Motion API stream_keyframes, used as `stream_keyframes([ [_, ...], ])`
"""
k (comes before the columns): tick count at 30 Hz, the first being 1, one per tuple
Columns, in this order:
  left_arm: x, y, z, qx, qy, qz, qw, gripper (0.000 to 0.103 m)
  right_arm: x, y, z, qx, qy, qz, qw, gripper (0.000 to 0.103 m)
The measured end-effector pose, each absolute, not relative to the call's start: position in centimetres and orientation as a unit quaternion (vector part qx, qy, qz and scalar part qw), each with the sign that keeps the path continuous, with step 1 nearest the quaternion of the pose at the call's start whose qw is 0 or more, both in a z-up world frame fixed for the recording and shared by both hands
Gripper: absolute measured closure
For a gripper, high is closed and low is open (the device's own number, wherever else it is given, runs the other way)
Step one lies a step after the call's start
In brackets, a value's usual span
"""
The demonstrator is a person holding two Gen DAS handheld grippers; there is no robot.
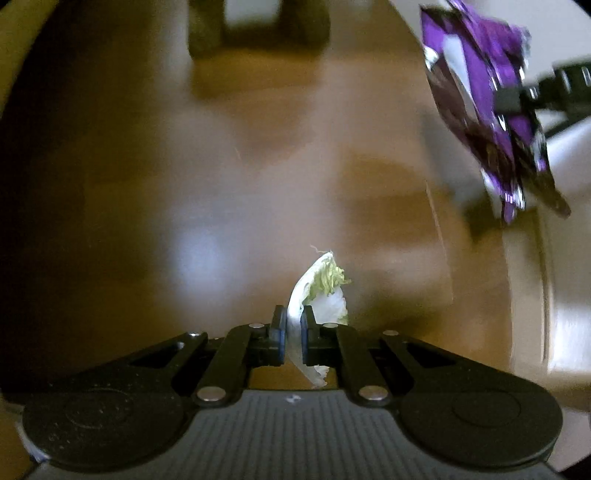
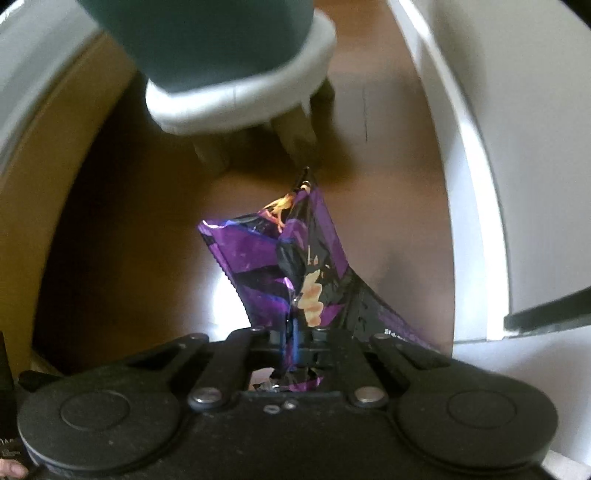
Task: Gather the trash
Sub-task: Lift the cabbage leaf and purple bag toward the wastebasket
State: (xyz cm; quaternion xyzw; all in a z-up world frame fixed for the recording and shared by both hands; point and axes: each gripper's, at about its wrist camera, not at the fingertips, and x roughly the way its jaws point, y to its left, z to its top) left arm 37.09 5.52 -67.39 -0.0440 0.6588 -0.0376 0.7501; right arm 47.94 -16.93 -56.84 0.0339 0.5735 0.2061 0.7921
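Observation:
In the left wrist view my left gripper (image 1: 294,332) is shut on a pale lettuce scrap (image 1: 325,284), white with a frilly green edge, held above the brown wooden floor (image 1: 147,166). At the upper right of that view a crumpled purple snack wrapper (image 1: 491,110) hangs from the black fingers (image 1: 513,99) of my other gripper. In the right wrist view my right gripper (image 2: 295,343) is shut on that purple and black wrapper (image 2: 295,266), which stands up from the jaws over the floor.
A teal seat with a white rim and wooden legs (image 2: 236,74) stands at the top of the right wrist view. White panels (image 2: 480,184) line the right side. A dark blurred piece of furniture (image 1: 258,29) sits at the top of the left wrist view.

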Motion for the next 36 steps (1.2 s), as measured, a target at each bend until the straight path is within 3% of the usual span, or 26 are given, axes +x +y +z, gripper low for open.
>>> stream_keyframes([
  [19,44.5,12.8,-45.5,-0.171,0.410,0.041,0.895,0.096,47.0,-17.8,-35.8,0.097,0.323,0.277,0.899,0.101],
  [29,49.3,11.7,-31.7,-0.156,0.271,0.018,0.950,0.096,51.2,-17.5,-25.1,0.112,0.190,0.303,0.927,0.101],
  [36,53.6,10.0,-27.2,-0.112,0.218,0.019,0.969,0.096,56.1,-15.6,-22.5,0.130,0.155,0.332,0.921,0.101],
])
